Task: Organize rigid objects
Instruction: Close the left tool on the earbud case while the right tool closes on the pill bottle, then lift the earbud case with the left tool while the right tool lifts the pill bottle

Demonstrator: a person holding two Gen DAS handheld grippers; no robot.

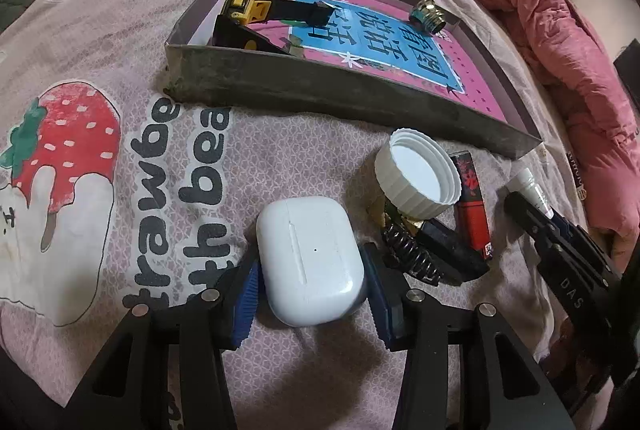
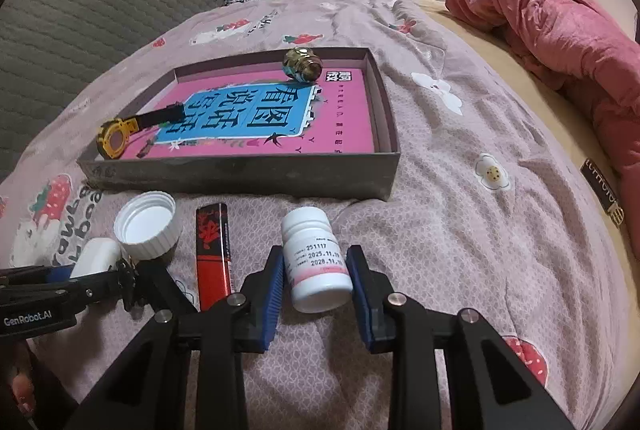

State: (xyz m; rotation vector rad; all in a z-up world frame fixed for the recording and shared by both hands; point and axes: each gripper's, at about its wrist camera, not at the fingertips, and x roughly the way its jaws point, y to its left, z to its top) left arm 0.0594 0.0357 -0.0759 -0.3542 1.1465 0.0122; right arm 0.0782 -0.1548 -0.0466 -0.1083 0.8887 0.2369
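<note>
A shallow grey box [image 2: 248,175] with a pink printed floor lies on the bed cover [image 2: 460,189], its long front wall facing the grippers. Inside it, a yellow-and-black toy [image 2: 120,137] rests in the near left corner with its black arm reaching toward the middle, and a small metallic jar [image 2: 303,64] lies against the far wall.

In front of the box's near wall, a row of loose things sits on the cover: a white ribbed cap [image 2: 146,224], open side up, a red and black tube [image 2: 213,254] just beside it, a white pill bottle [image 2: 316,262] lying on its side, and a white earbud case [image 1: 310,260] at the left end. A black coiled spring piece [image 1: 412,254] lies under the cap's near edge, between the case and the tube.

The left gripper [image 1: 310,294] has its blue pads on either side of the earbud case, touching both flanks, about half open around it. The right gripper [image 2: 316,294] brackets the pill bottle, jaws narrowed until the pads meet its sides. A pink quilted jacket [image 2: 560,41] is heaped along the right edge of the bed, well apart from the box
</note>
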